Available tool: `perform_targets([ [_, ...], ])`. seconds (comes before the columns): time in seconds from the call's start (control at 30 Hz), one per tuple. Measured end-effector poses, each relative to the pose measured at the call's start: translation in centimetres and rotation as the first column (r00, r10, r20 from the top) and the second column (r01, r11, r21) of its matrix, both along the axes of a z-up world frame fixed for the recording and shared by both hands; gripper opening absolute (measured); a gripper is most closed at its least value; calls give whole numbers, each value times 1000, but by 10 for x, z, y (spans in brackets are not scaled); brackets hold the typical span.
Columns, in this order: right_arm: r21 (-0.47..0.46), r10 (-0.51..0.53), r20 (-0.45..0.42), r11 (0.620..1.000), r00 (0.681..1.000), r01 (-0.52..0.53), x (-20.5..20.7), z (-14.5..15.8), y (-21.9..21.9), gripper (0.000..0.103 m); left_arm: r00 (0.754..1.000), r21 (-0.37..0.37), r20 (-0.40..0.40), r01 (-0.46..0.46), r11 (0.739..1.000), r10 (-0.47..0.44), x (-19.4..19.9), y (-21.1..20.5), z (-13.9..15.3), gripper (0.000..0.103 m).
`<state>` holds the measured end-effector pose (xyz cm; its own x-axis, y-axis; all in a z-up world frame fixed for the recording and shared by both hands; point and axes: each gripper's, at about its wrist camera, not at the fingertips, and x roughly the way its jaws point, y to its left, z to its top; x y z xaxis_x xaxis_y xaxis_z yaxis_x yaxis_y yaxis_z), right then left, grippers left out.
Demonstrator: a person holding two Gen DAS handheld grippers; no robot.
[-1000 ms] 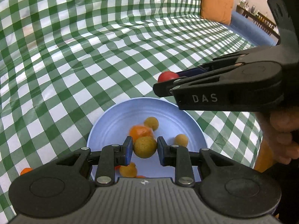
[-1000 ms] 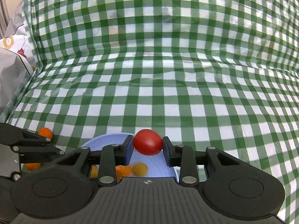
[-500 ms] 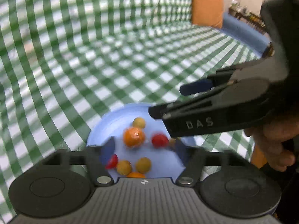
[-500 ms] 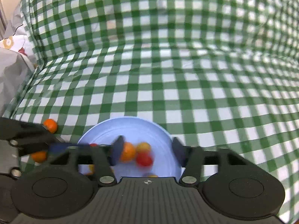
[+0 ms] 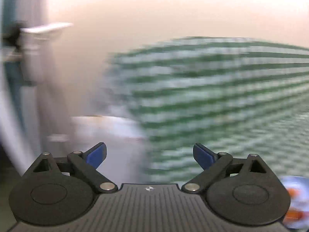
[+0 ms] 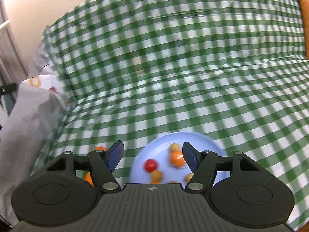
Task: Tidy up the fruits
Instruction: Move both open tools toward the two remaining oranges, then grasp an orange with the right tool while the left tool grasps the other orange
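A light blue plate (image 6: 202, 139) lies on the green checked cloth (image 6: 173, 67) and holds a red tomato (image 6: 150, 165), an orange fruit (image 6: 176, 157) and several small yellow fruits (image 6: 156, 175). My right gripper (image 6: 152, 154) is open and empty just above the plate's near left side. My left gripper (image 5: 149, 155) is open and empty, swung off to the left; its view is blurred and the plate (image 5: 295, 203) shows only at its lower right edge. Two orange fruits (image 6: 99, 148) lie on the cloth left of the plate.
A grey crumpled bag (image 6: 29, 119) lies at the left edge of the cloth. An orange cushion (image 6: 304, 19) is at the far right. The left wrist view shows a blurred wall and a pale object (image 5: 100, 127) beside the cloth.
Both grippers opened and dropped their fruit, the yellow one and the red tomato, into the plate. The left gripper then swung fast to the left, away from the plate. The right gripper shifted left.
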<state>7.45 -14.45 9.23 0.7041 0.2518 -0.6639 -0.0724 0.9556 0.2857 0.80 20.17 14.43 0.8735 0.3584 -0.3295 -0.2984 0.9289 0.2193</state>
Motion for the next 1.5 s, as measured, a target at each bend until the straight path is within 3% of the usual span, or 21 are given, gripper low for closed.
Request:
perform_targets([
  [0.1, -2, 38, -5, 999, 999, -38, -1, -4, 22, 69, 989, 73, -16, -143, 987, 145, 5, 43, 0, 98],
  [0.2, -12, 78, -5, 997, 997, -78, 0, -8, 41, 69, 981, 113, -44, -182, 977, 188, 8, 66, -10, 98],
  [0.3, -4, 111, -12, 994, 994, -111, 1, -11, 56, 69, 970, 65, -111, -209, 976, 215, 5, 87, -23, 98],
  [0.37, 0, 131, -11, 991, 991, -131, 1, -12, 64, 69, 940, 44, -151, -304, 952, 307, -15, 96, -22, 98],
  [0.4, 0, 140, -13, 990, 990, -140, 2, -14, 68, 69, 929, 65, -142, -336, 940, 342, -27, 93, -19, 98],
  [0.5, -1, 172, -21, 985, 985, -172, 5, -22, 80, 69, 927, 63, -66, -365, 929, 369, -63, 78, -3, 99],
  [0.6, -12, 203, -35, 979, 979, -203, 10, -32, 96, 69, 961, 75, -31, -272, 960, 274, -70, 41, 9, 99],
  [0.67, -29, 236, -35, 971, 971, -237, 14, -44, 110, 69, 990, 63, -16, -138, 988, 140, -62, 7, 9, 99],
  [0.77, -63, 266, -79, 960, 961, -272, 20, -63, 129, 69, 998, -18, -59, 32, 999, -33, -31, -34, -5, 85],
  [0.9, -92, 291, -116, 949, 950, -302, 26, -83, 146, 69, 966, -152, -196, 143, 978, -171, 15, -66, -43, 50],
  [1.0, -95, 317, -107, 940, 942, -327, 27, -89, 153, 69, 929, -212, -294, 166, 963, -225, 33, -72, -77, 43],
  [1.07, -108, 326, -114, 935, 938, -338, 29, -94, 155, 69, 909, -261, -341, 154, 953, -240, 41, -68, -92, 41],
  [1.23, -97, 340, -142, 930, 930, -355, 36, -106, 155, 65, 887, -362, -393, 92, 928, -242, 64, -53, -128, 41],
  [1.3, -105, 353, -142, 924, 925, -369, 39, -109, 161, 57, 880, -402, -391, 100, 910, -270, 72, -53, -135, 41],
  [1.37, -97, 375, -147, 915, 915, -391, 41, -112, 163, 37, 867, -447, -396, 106, 888, -303, 81, -55, -141, 41],
  [1.5, -132, 392, -138, 903, 910, -409, 37, -110, 167, 36, 839, -481, -395, 157, 862, -374, 90, -72, -151, 41],
])
